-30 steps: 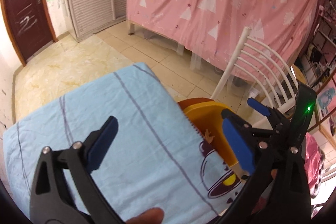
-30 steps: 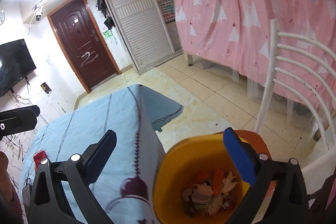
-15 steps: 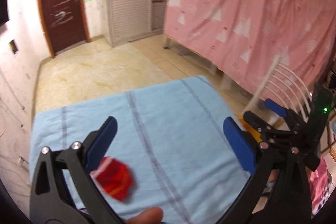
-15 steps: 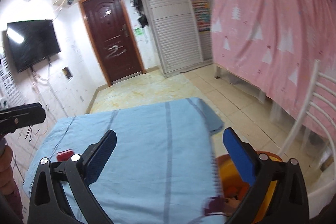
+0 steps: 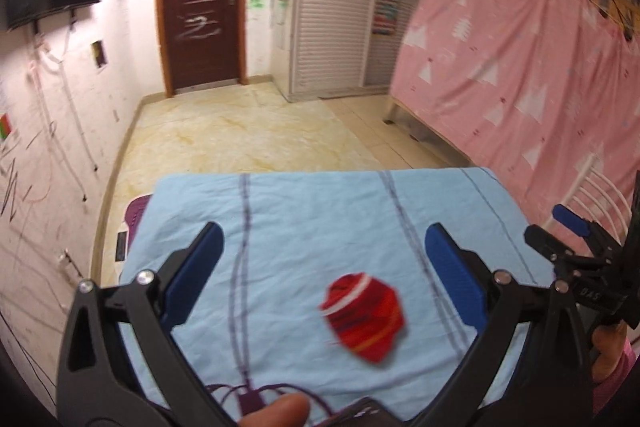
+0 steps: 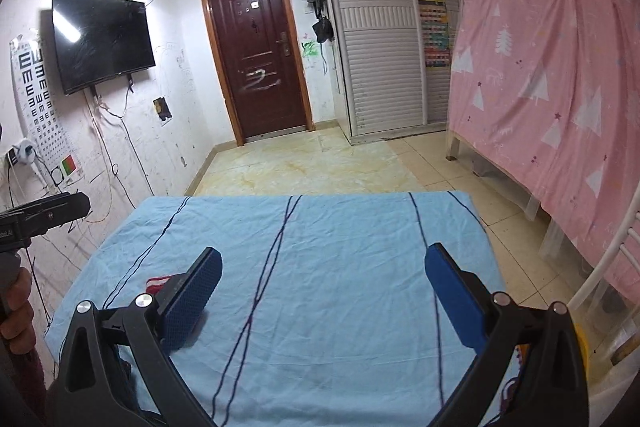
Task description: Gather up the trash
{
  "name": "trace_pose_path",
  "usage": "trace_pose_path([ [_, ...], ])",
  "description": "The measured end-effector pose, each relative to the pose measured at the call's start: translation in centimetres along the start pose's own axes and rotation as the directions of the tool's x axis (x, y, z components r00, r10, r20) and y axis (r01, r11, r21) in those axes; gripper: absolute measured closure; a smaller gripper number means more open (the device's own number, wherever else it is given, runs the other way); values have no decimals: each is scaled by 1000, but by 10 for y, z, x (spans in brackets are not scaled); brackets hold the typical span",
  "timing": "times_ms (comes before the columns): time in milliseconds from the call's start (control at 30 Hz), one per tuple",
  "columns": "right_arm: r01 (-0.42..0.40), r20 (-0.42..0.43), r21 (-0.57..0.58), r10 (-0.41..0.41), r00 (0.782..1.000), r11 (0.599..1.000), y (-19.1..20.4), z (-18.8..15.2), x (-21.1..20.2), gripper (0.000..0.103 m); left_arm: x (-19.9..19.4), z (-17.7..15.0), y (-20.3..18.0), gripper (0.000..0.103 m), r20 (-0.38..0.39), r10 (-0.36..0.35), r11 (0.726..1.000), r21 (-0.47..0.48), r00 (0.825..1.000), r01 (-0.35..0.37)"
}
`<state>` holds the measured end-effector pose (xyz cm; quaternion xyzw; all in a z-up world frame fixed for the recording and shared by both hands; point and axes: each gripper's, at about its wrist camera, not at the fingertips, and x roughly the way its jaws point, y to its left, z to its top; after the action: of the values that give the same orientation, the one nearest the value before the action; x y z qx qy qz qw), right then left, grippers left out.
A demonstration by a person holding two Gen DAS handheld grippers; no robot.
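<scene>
A crumpled red wrapper with white stripes (image 5: 364,315) lies on the light blue tablecloth (image 5: 312,227), between the jaws of my open, empty left gripper (image 5: 320,275) and a little nearer the right finger. In the right wrist view only a red-and-white edge of the wrapper (image 6: 158,283) shows behind the left finger of my open, empty right gripper (image 6: 322,295), which is over the blue cloth (image 6: 320,247). A sliver of the yellow trash bin (image 6: 582,343) shows at the right, beside the table. The right gripper also shows in the left wrist view (image 5: 576,247).
A white chair (image 6: 608,267) stands right of the table, with a pink curtain (image 6: 552,75) behind it. A purple stool (image 5: 132,223) sits off the table's far left corner. The left gripper's body (image 6: 40,215) shows at the left. Tiled floor (image 6: 300,167) reaches to the door.
Both grippers have swung left from the yellow bin to over the table. The red wrapper has come between the left gripper's jaws. The bin has slid almost out of view.
</scene>
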<state>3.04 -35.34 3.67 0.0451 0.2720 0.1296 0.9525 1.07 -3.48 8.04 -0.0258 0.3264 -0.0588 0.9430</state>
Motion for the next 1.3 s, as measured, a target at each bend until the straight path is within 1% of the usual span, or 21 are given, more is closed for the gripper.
trace_pose_path([
  [167, -34, 14, -19, 34, 999, 999, 18, -8, 1, 9, -6, -22, 26, 6, 11, 31, 999, -35, 999, -31],
  [333, -48, 15, -21, 48, 999, 999, 26, -16, 2, 9, -10, -42, 37, 6, 40, 76, 997, -23, 996, -75],
  [567, -52, 9, -15, 52, 999, 999, 27, -27, 0, 9, 1, -63, 53, 6, 17, 92, 995, -48, 996, -91],
  [967, -44, -9, 1, 44, 999, 999, 23, -45, 8, 9, 23, -78, 57, 6, -23, 88, 995, -53, 996, -89],
  [1300, -57, -6, 19, 57, 998, 998, 20, -46, 10, 9, 30, -80, 53, 6, -31, 90, 995, -37, 995, -91],
])
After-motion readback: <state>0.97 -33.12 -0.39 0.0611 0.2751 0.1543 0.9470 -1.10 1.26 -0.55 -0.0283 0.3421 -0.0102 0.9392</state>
